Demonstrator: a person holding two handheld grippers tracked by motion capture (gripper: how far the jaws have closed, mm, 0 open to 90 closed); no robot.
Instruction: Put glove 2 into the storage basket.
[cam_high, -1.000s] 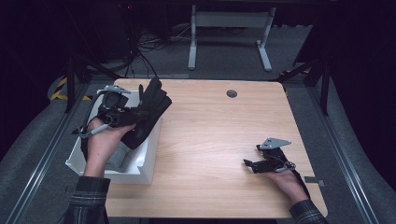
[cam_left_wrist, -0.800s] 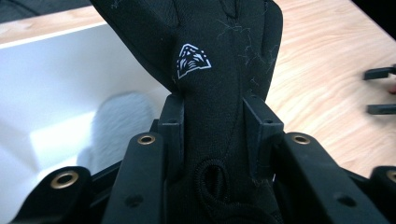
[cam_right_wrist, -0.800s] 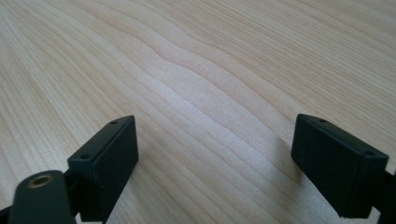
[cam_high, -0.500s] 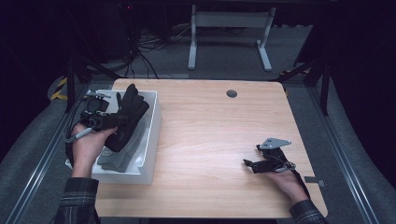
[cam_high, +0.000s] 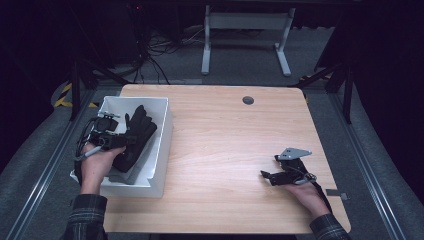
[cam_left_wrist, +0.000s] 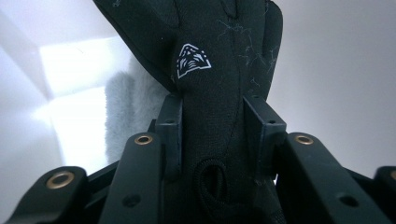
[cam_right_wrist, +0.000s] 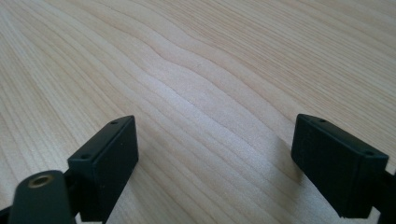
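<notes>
We saw black fabric glove (cam_high: 136, 135) at left of frame, over white plastic bin (cam_high: 161, 150). Left gripper (cam_high: 122, 140) clamped on glove's cuff. Right gripper (cam_high: 270, 176) at lower right, jaws apart over light wooden table (cam_high: 230, 145).

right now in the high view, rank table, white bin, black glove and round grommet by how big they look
1. Table, by far the largest.
2. Bin at its left edge.
3. Glove, held in the left claw over the bin; partly hidden, but clearly smaller than the bin.
4. Grommet, the smallest, farthest from the camera.
</notes>
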